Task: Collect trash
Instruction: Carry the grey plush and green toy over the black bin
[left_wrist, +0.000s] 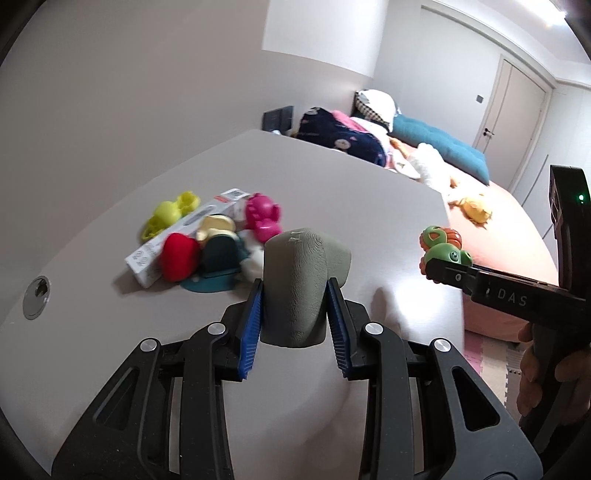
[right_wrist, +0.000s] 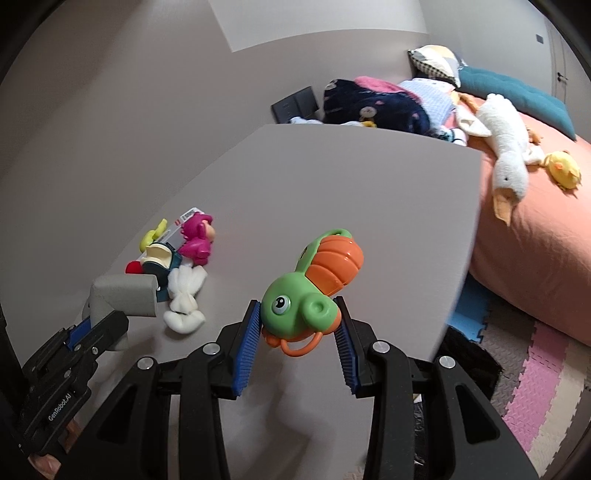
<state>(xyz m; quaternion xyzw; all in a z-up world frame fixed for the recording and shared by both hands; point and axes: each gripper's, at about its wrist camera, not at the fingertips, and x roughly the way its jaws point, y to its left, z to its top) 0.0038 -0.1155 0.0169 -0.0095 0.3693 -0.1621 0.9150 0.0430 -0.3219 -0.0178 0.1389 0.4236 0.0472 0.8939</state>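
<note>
Left wrist view shows the left claw (left_wrist: 295, 295) clenched on a grey foam piece (left_wrist: 295, 280) and the right claw (right_wrist: 299, 325) grasping a green turtle toy (right_wrist: 306, 291), both lifted above the desk (right_wrist: 332, 192) for carrying away.

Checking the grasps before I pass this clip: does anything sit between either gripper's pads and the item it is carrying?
Nothing visible does. The left gripper has its blue pads directly on the grey foam piece, and the right gripper clamps the green and orange turtle toy bare. Both are held above the table.
</note>
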